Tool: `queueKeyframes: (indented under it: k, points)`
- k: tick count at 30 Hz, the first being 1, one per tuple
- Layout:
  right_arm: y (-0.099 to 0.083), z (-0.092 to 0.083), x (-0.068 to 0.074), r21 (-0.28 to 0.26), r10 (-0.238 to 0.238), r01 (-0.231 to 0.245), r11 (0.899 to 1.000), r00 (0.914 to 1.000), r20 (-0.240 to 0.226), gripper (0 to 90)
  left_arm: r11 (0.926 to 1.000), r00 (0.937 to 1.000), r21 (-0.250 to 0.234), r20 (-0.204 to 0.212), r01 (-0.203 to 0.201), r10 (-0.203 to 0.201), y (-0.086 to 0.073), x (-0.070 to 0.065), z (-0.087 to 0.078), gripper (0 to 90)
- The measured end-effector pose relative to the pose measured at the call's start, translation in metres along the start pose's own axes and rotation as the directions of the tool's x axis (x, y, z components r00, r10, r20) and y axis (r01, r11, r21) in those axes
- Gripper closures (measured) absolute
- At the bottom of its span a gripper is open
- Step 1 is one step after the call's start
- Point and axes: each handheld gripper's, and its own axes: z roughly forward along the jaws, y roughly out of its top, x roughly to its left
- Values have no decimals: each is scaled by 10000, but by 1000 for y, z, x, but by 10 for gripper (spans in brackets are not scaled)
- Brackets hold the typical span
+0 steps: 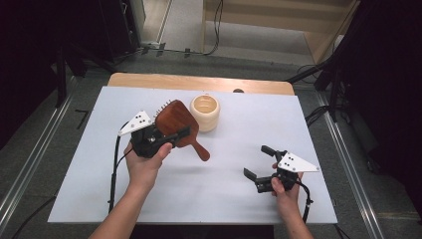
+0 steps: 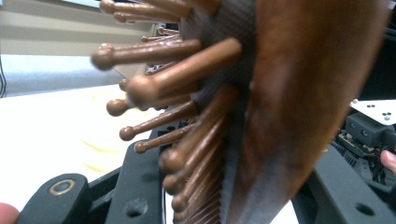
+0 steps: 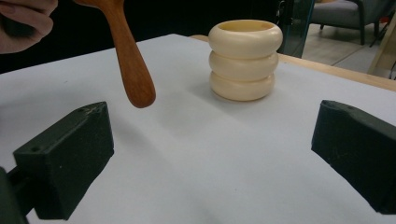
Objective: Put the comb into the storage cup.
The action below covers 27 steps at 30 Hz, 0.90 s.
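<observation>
Left claw (image 1: pixel 171 134) gripping hairbrush (image 1: pixel 175 121), mid-table

A wooden desk (image 1: pixel 149 79) stands covered almost wholly by a white sheet (image 1: pixel 199 179), its bare wood showing only as a strip along the far edge. On the sheet, a cream ribbed cup (image 1: pixel 205 112) stands upright toward the far side, near the middle. Just beyond the cup, a small dark spot (image 1: pixel 238 91) sits at the sheet's far edge.
</observation>
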Motion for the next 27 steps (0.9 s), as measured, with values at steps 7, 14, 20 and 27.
queueKeyframes:
  k: [7,14,20,27]
  points:
    - [-6,-13,-9,-30,76,-75,10000,9993,355,0,9999,10000,-132,-27,63,-64,6,3,2,596]
    - [-10,-25,-15,-25,147,-146,9999,9981,602,0,9999,9999,-115,-120,100,-101,7,6,4,597]
    - [-15,-34,-21,-6,131,-131,9999,9974,708,0,10000,9999,-60,-167,-16,15,11,8,7,597]
    - [-22,-46,-27,37,240,-244,9997,9955,916,0,9999,9998,-64,-181,-95,94,17,8,12,597]
